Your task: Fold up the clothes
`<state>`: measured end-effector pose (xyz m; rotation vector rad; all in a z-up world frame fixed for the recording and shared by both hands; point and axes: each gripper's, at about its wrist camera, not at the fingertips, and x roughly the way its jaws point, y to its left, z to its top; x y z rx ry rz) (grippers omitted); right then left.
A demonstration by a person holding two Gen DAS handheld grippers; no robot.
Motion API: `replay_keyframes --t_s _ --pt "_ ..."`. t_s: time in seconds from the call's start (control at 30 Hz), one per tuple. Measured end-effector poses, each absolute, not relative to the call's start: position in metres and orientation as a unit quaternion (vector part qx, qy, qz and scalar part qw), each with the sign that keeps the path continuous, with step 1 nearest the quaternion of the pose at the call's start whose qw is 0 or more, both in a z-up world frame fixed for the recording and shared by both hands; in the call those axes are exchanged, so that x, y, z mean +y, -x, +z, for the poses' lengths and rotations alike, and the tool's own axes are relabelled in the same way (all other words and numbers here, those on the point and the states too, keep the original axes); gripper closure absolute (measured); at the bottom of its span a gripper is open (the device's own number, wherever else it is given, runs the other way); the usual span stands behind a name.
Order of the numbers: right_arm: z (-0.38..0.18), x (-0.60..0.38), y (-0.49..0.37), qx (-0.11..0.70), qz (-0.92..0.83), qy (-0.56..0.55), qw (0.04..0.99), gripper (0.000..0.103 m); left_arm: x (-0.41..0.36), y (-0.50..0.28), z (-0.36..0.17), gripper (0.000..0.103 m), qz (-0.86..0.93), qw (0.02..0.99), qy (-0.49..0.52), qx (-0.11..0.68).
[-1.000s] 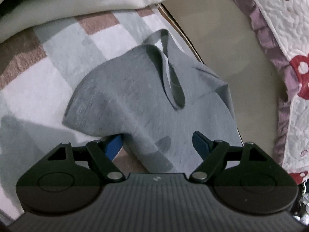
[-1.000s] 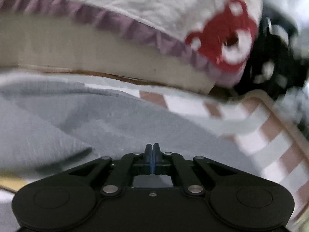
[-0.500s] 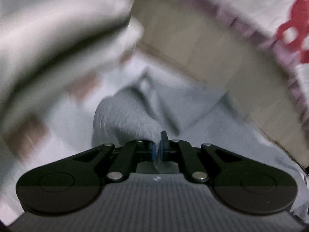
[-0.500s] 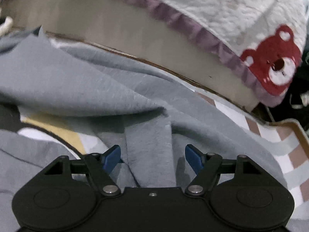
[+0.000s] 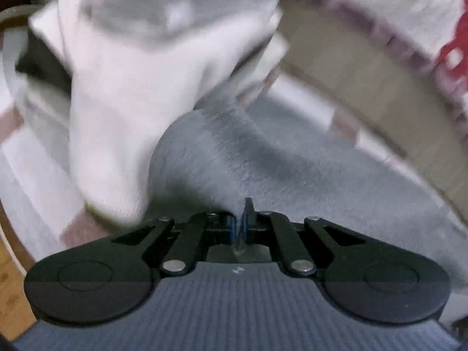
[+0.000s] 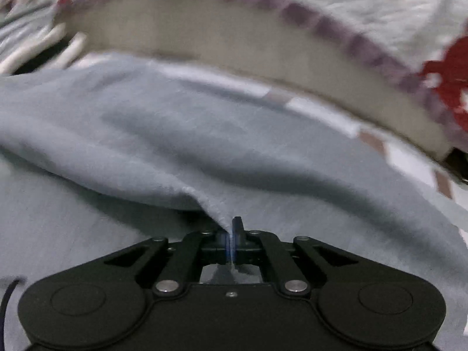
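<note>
— Both tools are pinched fully closed on cloth. Left tool (image 5: 239,224) has a bunched ridge of the soft grey knit garment (image 5: 292,158) between its blue pads; right tool (image 6: 231,241) grips a stitched hem corner of it (image 6: 204,134), having just snapped closed on that corner.

— Where does the garment lie from them?

— It spreads forward and sideways from each tool across the pale checked blanket (image 5: 29,158), with the white quilt with purple ruffle and red bear print (image 6: 365,11) beyond. The fold ridge runs across the right view, so I'd judge the carry goes crosswise. A folded white cloth stack (image 5: 140,82) sits just beside the left grip.

— Any writing?

— None readable; both views are blurred.
</note>
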<state>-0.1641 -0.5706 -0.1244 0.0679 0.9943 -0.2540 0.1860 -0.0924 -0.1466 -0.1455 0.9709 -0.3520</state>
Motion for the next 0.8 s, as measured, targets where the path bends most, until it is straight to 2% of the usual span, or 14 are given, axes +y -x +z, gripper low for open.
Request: replay_keyframes --t_s 0.17,0.3,0.37,0.43,0.5,0.53,0.57,0.6,0.67,0.73,0.8 --pt "-0.131 -0.574 0.162 0.523 -0.091 -0.035 0.846 0.101 -0.103 -0.189 -0.151 0.098 -0.160 0.857 0.024 0.490" --pt "-0.127 -0.571 0.163 0.563 -0.054 -0.053 0.823 0.098 -0.095 -0.189 -0.158 0.098 -0.168 0.832 0.028 0.528" --pt "-0.124 -0.570 0.161 0.597 -0.036 -0.050 0.800 0.092 -0.088 -0.189 -0.164 0.096 -0.167 0.816 0.030 0.552" --pt "-0.120 -0.572 0.154 0.635 -0.036 -0.041 0.771 0.093 -0.089 -0.191 -0.173 0.084 -0.153 0.809 -0.012 0.567" --pt "-0.110 -0.573 0.146 0.646 -0.048 -0.010 0.761 0.090 -0.083 -0.188 -0.167 0.080 -0.158 0.813 -0.022 0.560" --pt "-0.099 -0.576 0.142 0.627 -0.048 -0.008 0.777 0.090 -0.084 -0.186 -0.160 0.080 -0.165 0.817 -0.038 0.551" --pt "-0.086 -0.581 0.138 0.595 -0.046 -0.011 0.803 0.079 -0.086 -0.182 -0.150 0.080 -0.177 0.824 -0.055 0.535" --pt "-0.075 -0.588 0.133 0.564 -0.052 -0.019 0.824 0.064 -0.088 -0.176 -0.136 0.078 -0.200 0.834 -0.065 0.510" --pt "-0.057 -0.605 0.120 0.501 -0.074 -0.039 0.862 0.053 -0.097 -0.171 -0.110 0.064 -0.253 0.851 -0.066 0.456" --pt "-0.054 -0.616 0.098 0.482 -0.098 -0.010 0.871 0.053 -0.113 -0.174 -0.093 0.027 -0.302 0.862 -0.054 0.403" --pt "-0.060 -0.624 0.072 0.479 -0.111 0.040 0.870 0.053 -0.142 -0.188 -0.090 0.018 -0.333 0.867 -0.073 0.363"
